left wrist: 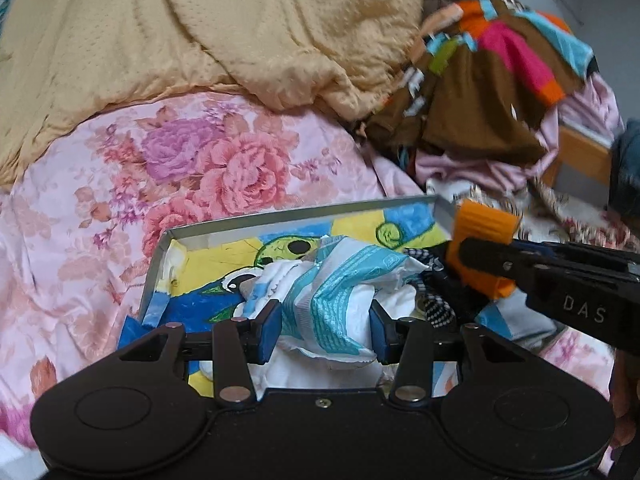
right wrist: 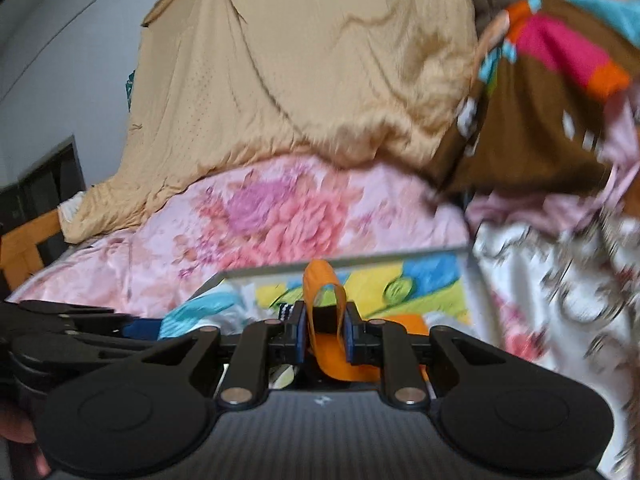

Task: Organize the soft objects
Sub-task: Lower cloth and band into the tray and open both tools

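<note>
A shallow metal-rimmed tray (left wrist: pixel 280 210) with a cartoon-print bottom lies on the floral bed. My left gripper (left wrist: pixel 326 326) is shut on a white and teal soft packet (left wrist: pixel 344 280) that rests in the tray. My right gripper (right wrist: pixel 325 332) is shut on an orange ribbed cloth (right wrist: pixel 320 292) and holds it over the tray (right wrist: pixel 400 254); it shows in the left wrist view (left wrist: pixel 486 236) at the tray's right edge. A black-and-white checked cloth (left wrist: pixel 436 304) lies in the tray under it.
A tan quilt (left wrist: pixel 200 28) is heaped at the back. A brown patchwork blanket (left wrist: pixel 488 80) with pink, orange and blue blocks sits on pink clothes (left wrist: pixel 500 168) at the right. The floral sheet (left wrist: pixel 100 220) spreads to the left. A wooden bed frame (right wrist: pixel 24 248) shows at far left.
</note>
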The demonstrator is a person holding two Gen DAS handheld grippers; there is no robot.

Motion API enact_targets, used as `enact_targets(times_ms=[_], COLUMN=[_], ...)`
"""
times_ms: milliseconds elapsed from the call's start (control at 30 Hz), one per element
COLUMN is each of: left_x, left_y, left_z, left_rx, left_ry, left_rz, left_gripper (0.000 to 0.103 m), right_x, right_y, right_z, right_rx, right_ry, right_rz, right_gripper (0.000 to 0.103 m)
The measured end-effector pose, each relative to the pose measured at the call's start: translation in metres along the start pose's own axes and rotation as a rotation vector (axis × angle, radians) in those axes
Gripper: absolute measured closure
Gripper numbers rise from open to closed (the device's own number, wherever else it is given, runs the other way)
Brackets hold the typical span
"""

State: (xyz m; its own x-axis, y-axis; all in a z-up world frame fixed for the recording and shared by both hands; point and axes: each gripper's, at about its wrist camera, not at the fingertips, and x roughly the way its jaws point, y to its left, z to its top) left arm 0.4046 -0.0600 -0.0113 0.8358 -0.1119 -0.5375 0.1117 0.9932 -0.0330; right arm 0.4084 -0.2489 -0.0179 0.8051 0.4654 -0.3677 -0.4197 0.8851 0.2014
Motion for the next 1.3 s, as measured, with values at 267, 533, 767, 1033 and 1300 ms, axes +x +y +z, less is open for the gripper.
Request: enact_targets(times_ms=[267, 533, 767, 1033, 1300], left_x=[0.017, 0.033, 0.03, 0.013, -0.016], left_y=[-0.011, -0.021, -0.022, -0.024, -0.021], left_z=[0.004, -0.002, -0.002, -0.003, -0.01], left_rx=[0.097, 0.116, 0.107, 0.119, 0.082], left_ry=[0.039, 0.065, 0.052, 0.032, 0.004], left_rz=[0.013, 0.007, 0.007, 0.0, 0.007], left_gripper=[0.056, 0.06, 0.06, 0.039, 0.026], right_x=[0.014, 0.025, 0.023, 0.013, -0.007], right_y=[-0.025, -0.029, -0.029, -0.031, -0.028], right_z=[-0.004, -0.009, -0.008, -0.001, 0.012], right_rx=[0.112, 0.127, 0.142, 0.159, 0.19], right_ry=[0.071, 0.103, 0.091, 0.074, 0.055], right_rz=[0.022, 0.02, 0.027, 0.02, 0.045], right_gripper=[0.081, 0.079, 0.065, 0.05, 0.033])
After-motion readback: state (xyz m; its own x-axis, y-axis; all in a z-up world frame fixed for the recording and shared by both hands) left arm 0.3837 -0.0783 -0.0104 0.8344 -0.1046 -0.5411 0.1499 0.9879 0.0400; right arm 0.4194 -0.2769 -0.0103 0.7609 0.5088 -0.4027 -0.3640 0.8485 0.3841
